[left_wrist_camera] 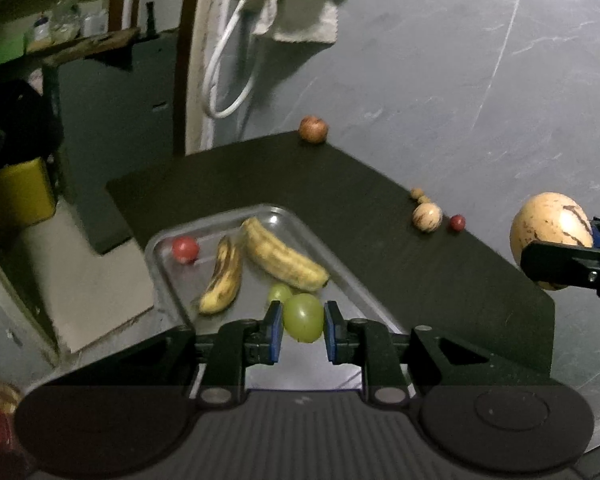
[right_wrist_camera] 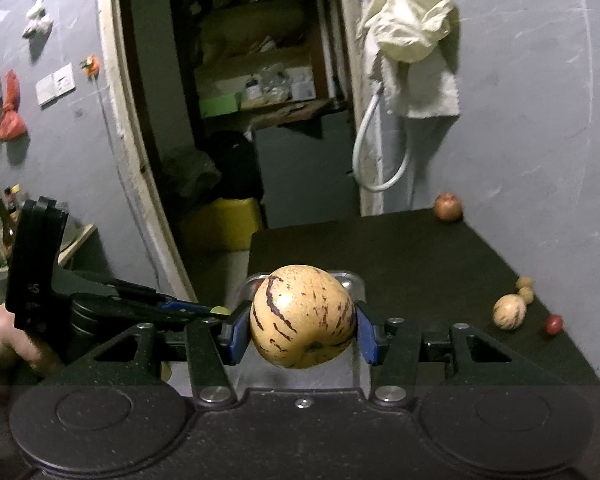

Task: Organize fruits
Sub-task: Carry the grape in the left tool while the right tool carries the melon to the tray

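Right now the left hand-held gripper (left_wrist_camera: pixel 300 330) has its blue pads closed on a green grape (left_wrist_camera: pixel 303 317), holding it just above the near end of a metal tray (left_wrist_camera: pixel 340 252). In that tray lie 2 bananas, a larger yellow banana (left_wrist_camera: pixel 282 256) and a smaller spotted banana (left_wrist_camera: pixel 222 278) side by side, with a red tomato (left_wrist_camera: pixel 185 249) near the tray's far left corner and a second, smaller grape (left_wrist_camera: pixel 279 292) just beyond the held one, close to the tip of the larger banana.

Off to the right, the right hand-held gripper (right_wrist_camera: pixel 302 326) is about half open and clamped on a big yellow melon with purple streaks (right_wrist_camera: pixel 302 316), carried in the air above the near corner of the tray. The pads press on both its sides.

On the dark tabletop (left_wrist_camera: pixel 360 184), a smaller streaked melon (left_wrist_camera: pixel 427 218) sits near the right edge with a little red fruit (left_wrist_camera: pixel 457 222) just beside it and 2 small brown nuts (left_wrist_camera: pixel 420 196) touching each other right behind it. A reddish-brown round fruit (left_wrist_camera: pixel 313 129) rests at the far corner against the grey wall (left_wrist_camera: pixel 460 60). A cream cloth (right_wrist_camera: pixel 412 24) and a white hose (right_wrist_camera: pixel 374 152) hang on that wall.
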### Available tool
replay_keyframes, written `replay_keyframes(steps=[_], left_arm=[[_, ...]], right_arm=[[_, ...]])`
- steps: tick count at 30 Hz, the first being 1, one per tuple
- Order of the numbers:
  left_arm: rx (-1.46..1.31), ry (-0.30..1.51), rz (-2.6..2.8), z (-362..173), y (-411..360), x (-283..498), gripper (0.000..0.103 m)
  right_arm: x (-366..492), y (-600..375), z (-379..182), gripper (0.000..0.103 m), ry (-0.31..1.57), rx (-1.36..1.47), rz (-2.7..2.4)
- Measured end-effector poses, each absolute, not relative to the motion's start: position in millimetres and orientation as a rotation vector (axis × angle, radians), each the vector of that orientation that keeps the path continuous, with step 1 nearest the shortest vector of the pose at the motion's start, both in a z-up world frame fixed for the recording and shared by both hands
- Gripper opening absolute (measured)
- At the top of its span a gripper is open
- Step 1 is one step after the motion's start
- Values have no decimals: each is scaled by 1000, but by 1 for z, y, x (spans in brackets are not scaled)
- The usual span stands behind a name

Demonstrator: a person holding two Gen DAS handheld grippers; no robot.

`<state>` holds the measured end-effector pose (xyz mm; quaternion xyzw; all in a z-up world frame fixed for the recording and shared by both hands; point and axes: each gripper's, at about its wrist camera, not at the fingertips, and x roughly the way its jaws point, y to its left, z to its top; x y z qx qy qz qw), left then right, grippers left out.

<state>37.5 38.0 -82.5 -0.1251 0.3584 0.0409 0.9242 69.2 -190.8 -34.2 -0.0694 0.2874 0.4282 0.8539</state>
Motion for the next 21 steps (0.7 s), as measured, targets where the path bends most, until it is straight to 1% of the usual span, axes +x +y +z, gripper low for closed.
replay_keyframes(steps=[9,21], left_arm=[[-293,780,103,-110,53,36,22],[-306,824,109,-138,77,69,22]], right_arm=[[72,-172,-54,54,672,-184,909],[107,-131,-96,54,764,-246,893]])
